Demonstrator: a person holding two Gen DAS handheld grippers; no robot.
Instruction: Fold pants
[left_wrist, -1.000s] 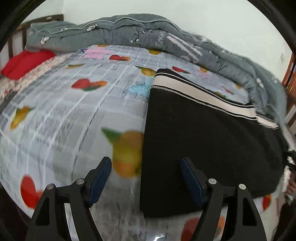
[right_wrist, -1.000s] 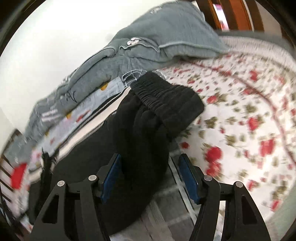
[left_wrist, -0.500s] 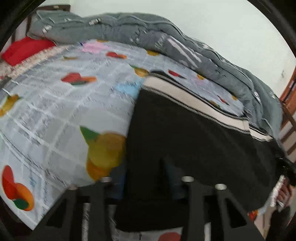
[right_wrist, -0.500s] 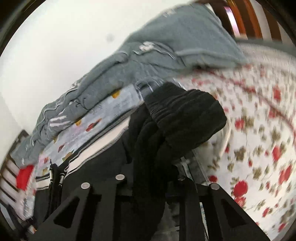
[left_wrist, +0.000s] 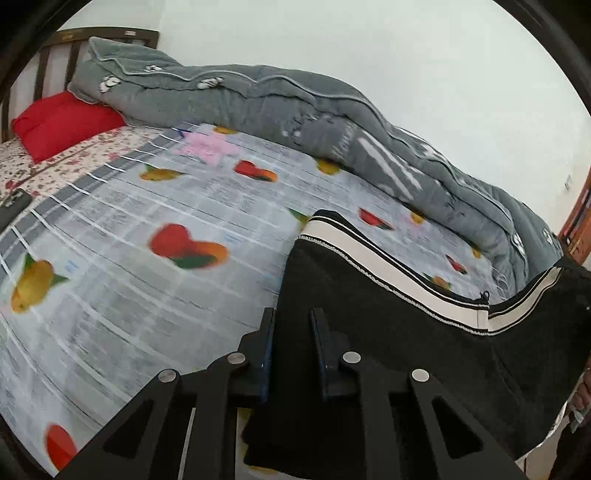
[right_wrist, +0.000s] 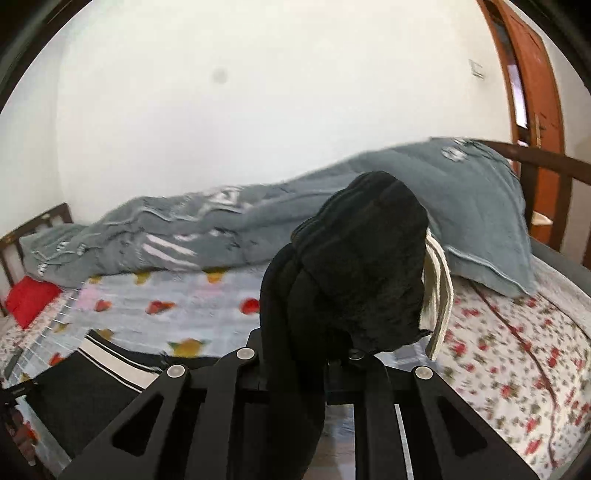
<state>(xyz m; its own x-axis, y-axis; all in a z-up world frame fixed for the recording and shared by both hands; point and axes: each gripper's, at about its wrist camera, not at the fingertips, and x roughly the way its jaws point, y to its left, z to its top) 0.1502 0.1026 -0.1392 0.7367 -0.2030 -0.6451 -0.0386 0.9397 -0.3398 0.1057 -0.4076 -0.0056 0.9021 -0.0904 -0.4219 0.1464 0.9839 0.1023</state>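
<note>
The black pants (left_wrist: 388, 354) with a white and black side stripe (left_wrist: 391, 275) lie across the fruit-print bed sheet (left_wrist: 147, 236). My left gripper (left_wrist: 291, 325) is shut on the pants' near leg end and holds it lifted off the sheet. My right gripper (right_wrist: 295, 354) is shut on the bunched black waistband (right_wrist: 362, 273), raised above the bed, with a white drawstring (right_wrist: 437, 295) hanging at its right. The rest of the pants (right_wrist: 85, 387) sags at the lower left of the right wrist view.
A grey quilt (left_wrist: 295, 110) is piled along the wall, also in the right wrist view (right_wrist: 221, 229). A red pillow (left_wrist: 62, 122) lies at the headboard. A floral sheet (right_wrist: 517, 362) covers the other end. A wooden door (right_wrist: 532, 85) stands at the right.
Both grippers went from open to shut on the pants. Both ends then rose off the bed, the waistband high above the sheet.
</note>
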